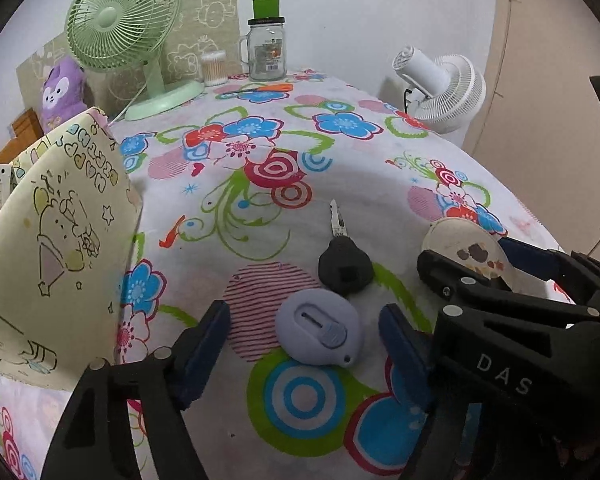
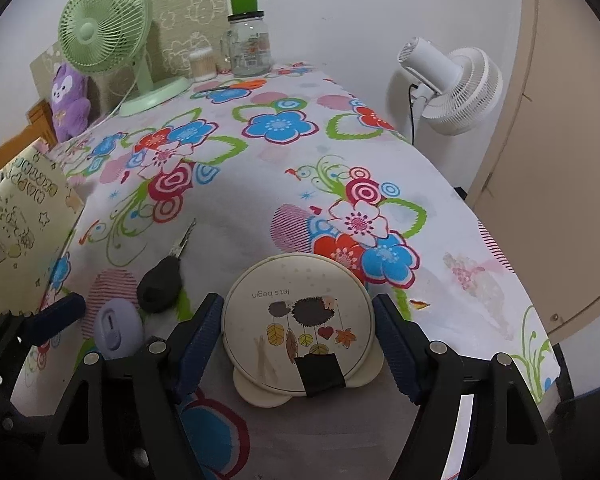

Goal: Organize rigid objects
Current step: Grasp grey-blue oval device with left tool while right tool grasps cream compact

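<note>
Flowered cloth covers our table (image 1: 340, 184). Our right hand-held gripper (image 2: 298, 332) brackets the round cream case (image 2: 298, 320); whether its pads press, we cannot tell. Our left hand-held gripper (image 1: 304, 336) stands apart around the lilac gadget (image 1: 318, 330), beside the black key (image 1: 344, 266).

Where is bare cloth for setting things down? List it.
Free: the middle of the table, between the green fan and the key; also right of the round tin. Crowded: near edge, around tin, key and purple case.

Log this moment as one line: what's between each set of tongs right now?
left tongs: open, straddling lilac oval gadget | right tongs: open around round cream case | black key: untouched on tablecloth
</note>
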The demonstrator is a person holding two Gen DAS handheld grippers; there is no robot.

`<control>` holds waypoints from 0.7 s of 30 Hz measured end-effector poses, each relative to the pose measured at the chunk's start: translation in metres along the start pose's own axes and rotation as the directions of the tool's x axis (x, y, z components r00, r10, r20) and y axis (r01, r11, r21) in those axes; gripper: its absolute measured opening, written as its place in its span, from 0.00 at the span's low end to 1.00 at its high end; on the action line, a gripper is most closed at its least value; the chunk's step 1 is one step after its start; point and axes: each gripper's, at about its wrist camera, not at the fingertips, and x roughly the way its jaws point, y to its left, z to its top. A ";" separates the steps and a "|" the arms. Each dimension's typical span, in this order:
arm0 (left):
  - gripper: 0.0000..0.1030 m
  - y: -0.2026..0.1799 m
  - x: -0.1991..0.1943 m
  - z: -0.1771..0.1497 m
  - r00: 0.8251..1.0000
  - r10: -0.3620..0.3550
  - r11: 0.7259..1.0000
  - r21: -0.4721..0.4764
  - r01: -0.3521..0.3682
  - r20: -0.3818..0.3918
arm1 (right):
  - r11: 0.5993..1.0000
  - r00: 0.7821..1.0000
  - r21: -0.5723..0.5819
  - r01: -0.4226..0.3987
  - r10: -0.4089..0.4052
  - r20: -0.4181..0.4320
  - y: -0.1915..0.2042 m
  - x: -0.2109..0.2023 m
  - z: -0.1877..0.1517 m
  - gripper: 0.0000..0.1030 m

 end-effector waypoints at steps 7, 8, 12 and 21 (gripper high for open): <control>0.43 0.001 -0.004 -0.001 1.000 -0.017 1.000 0.002 0.017 0.010 | 1.000 1.000 0.001 0.001 -0.001 -0.001 -0.001 0.001 0.001 0.74; 0.43 0.001 -0.005 -0.002 1.000 -0.018 1.000 0.003 0.018 0.009 | 1.000 1.000 -0.001 0.002 -0.002 -0.001 -0.001 0.001 0.001 0.74; 0.42 0.002 -0.006 -0.003 1.000 -0.013 1.000 -0.001 0.013 0.006 | 1.000 1.000 0.001 -0.006 0.006 -0.005 0.002 -0.001 0.000 0.74; 0.42 0.010 -0.017 -0.007 1.000 -0.014 1.000 -0.023 0.014 0.003 | 1.000 1.000 -0.009 -0.008 0.008 0.005 0.011 -0.013 -0.004 0.74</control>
